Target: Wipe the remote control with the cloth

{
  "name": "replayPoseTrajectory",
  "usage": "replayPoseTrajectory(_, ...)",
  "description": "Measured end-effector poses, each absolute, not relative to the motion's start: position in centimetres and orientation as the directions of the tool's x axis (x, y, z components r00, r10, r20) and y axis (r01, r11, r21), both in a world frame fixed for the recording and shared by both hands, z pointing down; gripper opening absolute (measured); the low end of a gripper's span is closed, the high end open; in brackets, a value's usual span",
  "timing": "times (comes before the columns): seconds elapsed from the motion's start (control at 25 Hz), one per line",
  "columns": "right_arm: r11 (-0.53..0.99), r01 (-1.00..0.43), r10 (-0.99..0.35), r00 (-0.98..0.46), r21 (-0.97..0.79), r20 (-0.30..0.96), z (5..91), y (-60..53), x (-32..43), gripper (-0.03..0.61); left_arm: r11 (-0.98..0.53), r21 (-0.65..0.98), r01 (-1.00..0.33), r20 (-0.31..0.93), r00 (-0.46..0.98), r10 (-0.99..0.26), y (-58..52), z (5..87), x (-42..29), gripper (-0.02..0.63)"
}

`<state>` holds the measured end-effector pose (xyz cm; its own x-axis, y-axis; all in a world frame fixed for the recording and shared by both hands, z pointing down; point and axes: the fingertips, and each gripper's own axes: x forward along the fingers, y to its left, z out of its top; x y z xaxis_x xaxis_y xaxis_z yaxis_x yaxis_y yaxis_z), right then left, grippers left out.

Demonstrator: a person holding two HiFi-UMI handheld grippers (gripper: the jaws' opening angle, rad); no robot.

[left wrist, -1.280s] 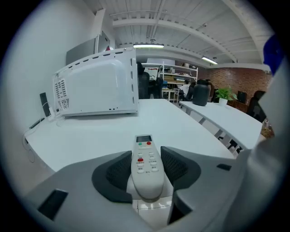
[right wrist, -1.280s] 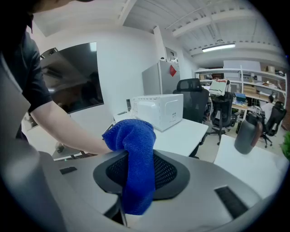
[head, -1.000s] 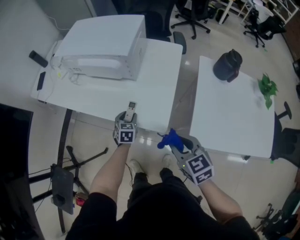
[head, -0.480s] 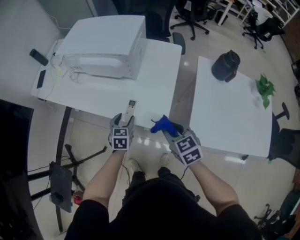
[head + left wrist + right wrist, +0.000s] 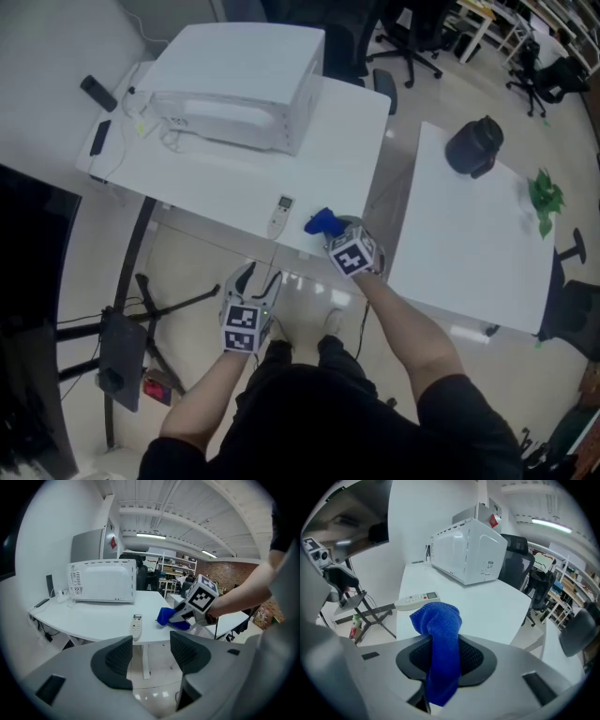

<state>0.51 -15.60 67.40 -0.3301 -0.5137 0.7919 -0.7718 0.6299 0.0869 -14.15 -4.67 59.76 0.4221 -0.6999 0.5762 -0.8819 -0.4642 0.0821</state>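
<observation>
The left gripper [image 5: 260,277] has let the remote control [image 5: 281,216] go: a second ago its jaws sat round the near end, and since then they have been opening and now stand spread wide with nothing between them. It has drawn back off the table [image 5: 216,187] to about 6 o'clock of the remote, out over the floor. Meanwhile the right gripper [image 5: 339,240], clenched on the blue cloth [image 5: 323,222], has come down to the tabletop. The cloth's bunched end now sits just beside the remote at its 3 o'clock, though I can't tell if they touch.

The remote lies flat, buttons up, near the table's front edge. To my eye the wiping is about to start, with nobody steadying the remote, so a firm stroke could push it along or off that edge.

The white microwave [image 5: 239,84] stands well clear at 11 o'clock. A black bag [image 5: 476,145] and a green sprig [image 5: 547,195] sit on the second table [image 5: 469,244] at 2 o'clock. Nothing lies between cloth and remote
</observation>
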Motion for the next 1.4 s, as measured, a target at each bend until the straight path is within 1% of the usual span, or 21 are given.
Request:
replayPoseTrajectory(0.12,0.625,-0.773,-0.523,-0.307,0.113,0.795,67.8,-16.4,0.2,0.14,-0.451,0.091,-0.888,0.574,0.417,-0.704,-4.1,59.7,-14.9,0.256)
replayPoseTrajectory(0.24,0.629,-0.77,-0.522,-0.315,0.107,0.793,68.3,-16.5,-0.1,0.172,-0.446,0.092,-0.89,0.571,0.414,-0.709,-4.1,59.6,-15.5,0.256)
replayPoseTrajectory(0.28,0.63,-0.769,-0.523,-0.317,0.109,0.792,68.4,-16.3,-0.1,0.192,-0.446,0.092,-0.89,0.566,0.415,-0.712,-4.1,59.3,-15.6,0.256)
replayPoseTrajectory(0.4,0.613,-0.781,-0.559,-0.32,0.121,0.765,67.2,-15.8,0.5,0.218,-0.452,0.09,-0.887,0.539,0.425,-0.727,-4.4,57.9,-15.6,0.256)
replayPoseTrajectory(0.6,0.564,-0.819,-0.685,-0.39,0.108,0.615,57.9,-13.6,0.2,0.218,-0.49,0.085,-0.867,0.46,0.471,-0.753,-4.4,53.6,-14.2,0.256)
replayPoseTrajectory(0.76,0.579,-0.814,-0.718,-0.48,0.051,0.504,50.7,-8.9,-2.0,0.216,-0.547,0.073,-0.834,0.387,0.529,-0.755,-3.6,49.6,-12.7,0.25)
replayPoseTrajectory(0.8,0.581,-0.814,-0.722,-0.497,0.03,0.482,49.5,-7.5,-2.5,0.216,-0.564,0.069,-0.823,0.37,0.546,-0.751,-3.3,48.7,-12.4,0.231)
replayPoseTrajectory(0.88,0.578,-0.816,-0.731,-0.517,0.003,0.446,47.7,-5.0,-3.2,0.156,-0.589,0.051,-0.807,0.341,0.568,-0.749,-2.5,47.0,-11.9,0.208)
replayPoseTrajectory(1.04,0.58,-0.814,-0.741,-0.543,-0.031,0.395,45.0,-1.2,-4.0,0.106,-0.599,0.004,-0.801,0.286,0.575,-0.767,-1.3,44.2,-11.6,0.127)
replayPoseTrajectory(1.12,0.581,-0.813,-0.749,-0.551,-0.035,0.368,43.9,0.1,-4.2,0.073,-0.6,-0.012,-0.8,0.262,0.577,-0.774,-0.8,43.1,-11.4,0.075)
replayPoseTrajectory(1.24,0.584,-0.812,-0.759,-0.556,-0.023,0.339,42.5,1.1,-4.4,0.032,-0.612,-0.041,-0.79,0.234,0.587,-0.775,-0.1,41.9,-10.9,0.021)
replayPoseTrajectory(1.32,0.584,-0.812,-0.765,-0.555,-0.014,0.327,42.0,1.4,-4.4,0.017,-0.622,-0.068,-0.78,0.222,0.596,-0.771,0.2,41.4,-10.5,0.002)
replayPoseTrajectory(1.4,0.584,-0.812,-0.769,-0.555,-0.006,0.317,41.5,1.7,-4.4,0.011,-0.625,-0.081,-0.776,0.218,0.598,-0.771,0.4,40.9,-10.2,0.0)
